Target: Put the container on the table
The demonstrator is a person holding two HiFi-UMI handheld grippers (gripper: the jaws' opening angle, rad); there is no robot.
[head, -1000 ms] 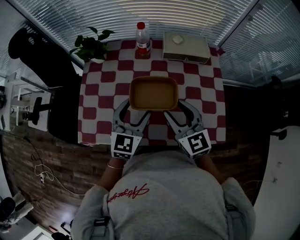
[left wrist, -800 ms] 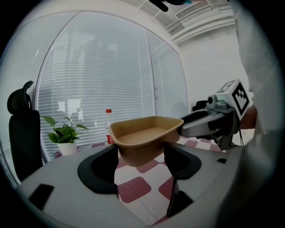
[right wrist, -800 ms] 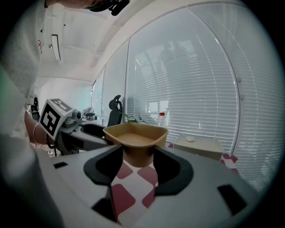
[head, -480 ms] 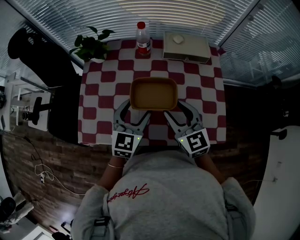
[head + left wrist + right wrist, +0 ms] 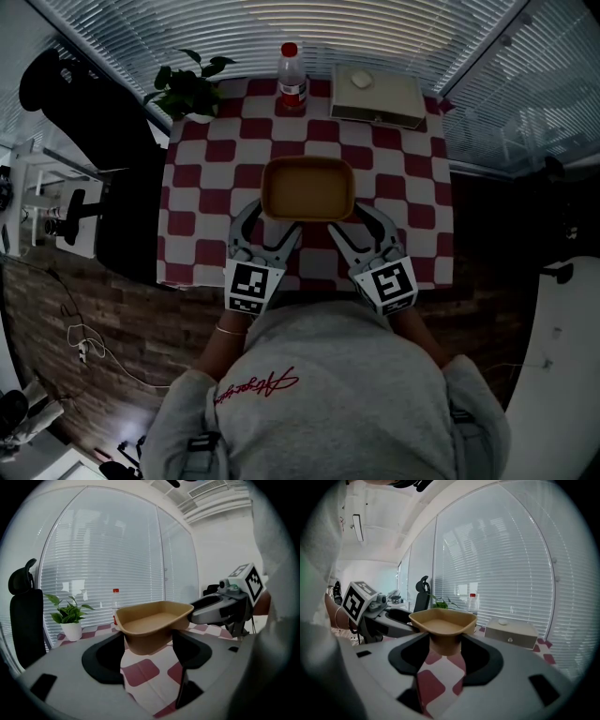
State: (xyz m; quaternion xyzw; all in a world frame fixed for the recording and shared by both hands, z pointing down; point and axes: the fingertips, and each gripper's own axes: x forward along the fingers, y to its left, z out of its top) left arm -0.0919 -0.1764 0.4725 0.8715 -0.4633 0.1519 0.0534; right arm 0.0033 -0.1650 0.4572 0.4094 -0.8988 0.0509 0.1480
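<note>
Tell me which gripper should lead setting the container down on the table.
Neither clearly: the left gripper and the right gripper each clamp a near corner of the container, mirrored. Probably lower both together onto the table.

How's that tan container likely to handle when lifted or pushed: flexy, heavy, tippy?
Probably light: the container looks empty and thin-walled. Its flared rim may flex under a corner pinch. Wide and shallow, so unlikely to tip.

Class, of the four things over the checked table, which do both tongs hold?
The tan container: left tongs and right tongs each clamp a near corner. Plant, bottle and box stand apart at the far edge.
</note>
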